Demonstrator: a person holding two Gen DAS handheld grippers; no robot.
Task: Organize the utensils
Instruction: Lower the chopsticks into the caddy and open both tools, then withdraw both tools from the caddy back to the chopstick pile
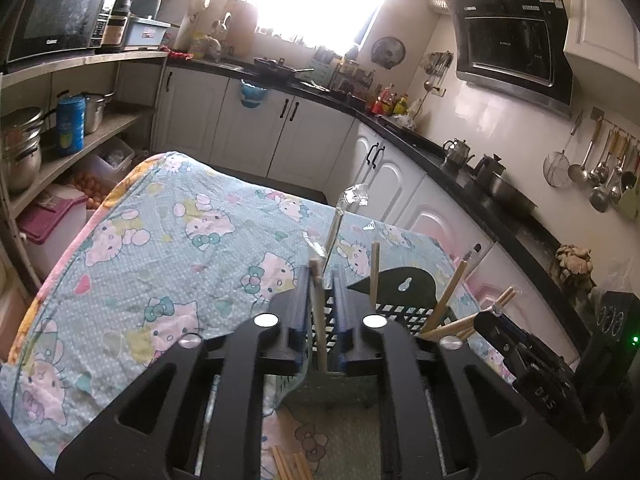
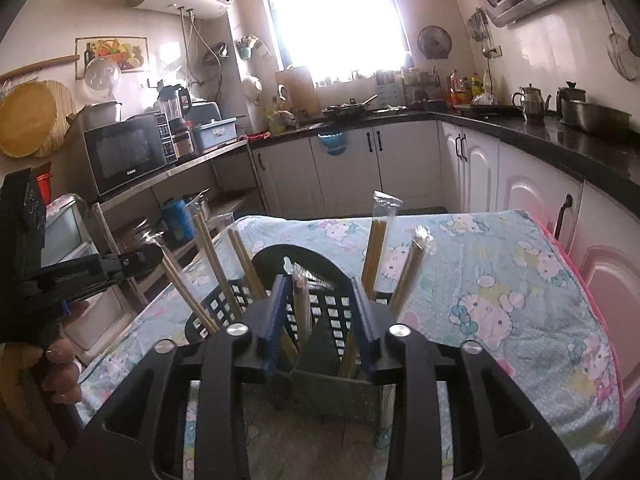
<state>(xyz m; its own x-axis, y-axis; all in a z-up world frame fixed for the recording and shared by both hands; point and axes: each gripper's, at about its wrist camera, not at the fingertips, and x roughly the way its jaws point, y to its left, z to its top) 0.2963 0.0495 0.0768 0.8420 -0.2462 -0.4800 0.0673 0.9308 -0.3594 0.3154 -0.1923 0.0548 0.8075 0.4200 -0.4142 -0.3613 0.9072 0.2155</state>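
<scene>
A black slotted utensil holder (image 2: 320, 312) stands on the Hello Kitty cloth (image 2: 500, 280) and holds several wooden chopsticks, some in clear wrappers (image 2: 378, 248). It also shows in the left wrist view (image 1: 400, 312). My left gripper (image 1: 322, 280) is shut on a wrapped chopstick (image 1: 319, 320) standing upright over the holder. It also shows at the left in the right wrist view (image 2: 132, 262). My right gripper (image 2: 322, 292) is open right over the holder, with a wrapped chopstick (image 2: 302, 300) between its fingers, untouched. It shows at the right in the left wrist view (image 1: 512, 336).
Loose chopsticks (image 1: 290, 462) lie on the cloth below my left gripper. White kitchen cabinets (image 2: 400, 168) and a black counter (image 2: 540, 136) ring the table. A shelf with a microwave (image 2: 128, 152) stands at the left.
</scene>
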